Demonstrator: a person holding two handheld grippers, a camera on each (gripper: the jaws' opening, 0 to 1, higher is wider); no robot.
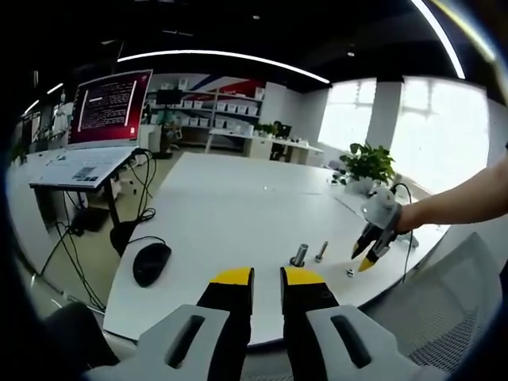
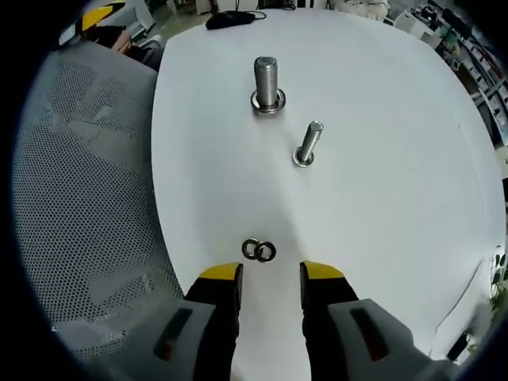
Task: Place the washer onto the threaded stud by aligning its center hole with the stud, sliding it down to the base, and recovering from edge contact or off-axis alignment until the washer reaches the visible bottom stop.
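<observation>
Right gripper view: my right gripper (image 2: 271,274) hovers with jaws parted, empty, over two touching washers (image 2: 259,251) lying flat on the counter (image 2: 381,119); thin, stiff, slippery, so I'd pinch one rim. Left gripper (image 1: 266,277) empty, jaws slightly apart.

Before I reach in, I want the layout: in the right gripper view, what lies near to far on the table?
Two small metal washers touching → slim upright steel bolt → thick threaded steel stud → black computer mouse.

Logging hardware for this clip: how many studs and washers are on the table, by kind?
Studs: 2, a thick one and a thin one, both upright.
Washers: 2, lying side by side, touching, in front of the right hand-held gripper.
Total: 4
</observation>
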